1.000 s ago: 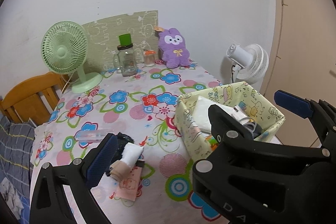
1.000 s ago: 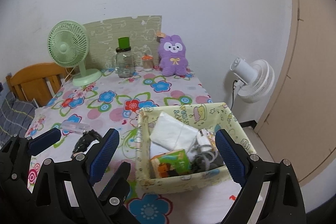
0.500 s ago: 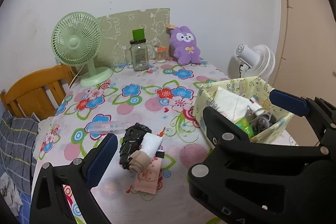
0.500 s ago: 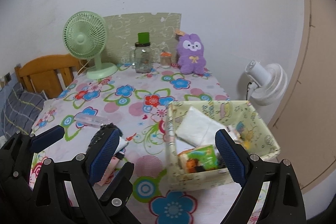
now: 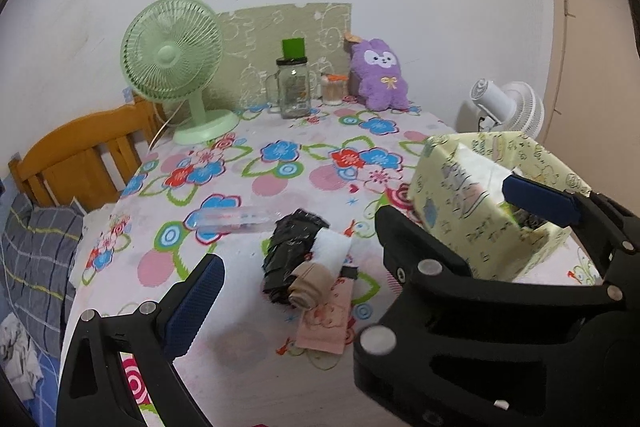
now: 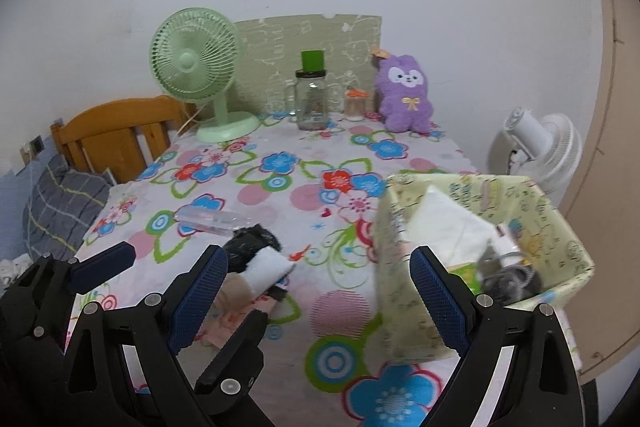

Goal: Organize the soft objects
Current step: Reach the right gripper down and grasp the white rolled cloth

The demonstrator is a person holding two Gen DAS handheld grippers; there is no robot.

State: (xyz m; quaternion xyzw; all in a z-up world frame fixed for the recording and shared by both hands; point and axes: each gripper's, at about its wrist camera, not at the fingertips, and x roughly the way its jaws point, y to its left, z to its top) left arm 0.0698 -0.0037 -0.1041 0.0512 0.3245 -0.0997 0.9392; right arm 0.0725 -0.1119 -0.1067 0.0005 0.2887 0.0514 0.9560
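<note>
Left gripper [image 5: 360, 231]: jaws held wide open, nothing gripped.
Right gripper [image 6: 318, 293]: jaws held wide open, empty.
Fabric basket [image 6: 404, 291]: its printed writing cannot be read.
Rolled socks [image 5: 316, 267]: partly hidden in the right view.

A green desk fan [image 5: 172, 57] stands at the far left corner of the table [image 5: 248, 351], which wears a flowered cloth. Along the far edge a glass jar [image 5: 294, 93] with a green lid stands near the middle, a small orange-capped jar [image 5: 334, 89] just beside it. A white fan [image 6: 538, 147] sits beyond the right edge, a wooden chair [image 6: 116, 133] beyond the left.
</note>
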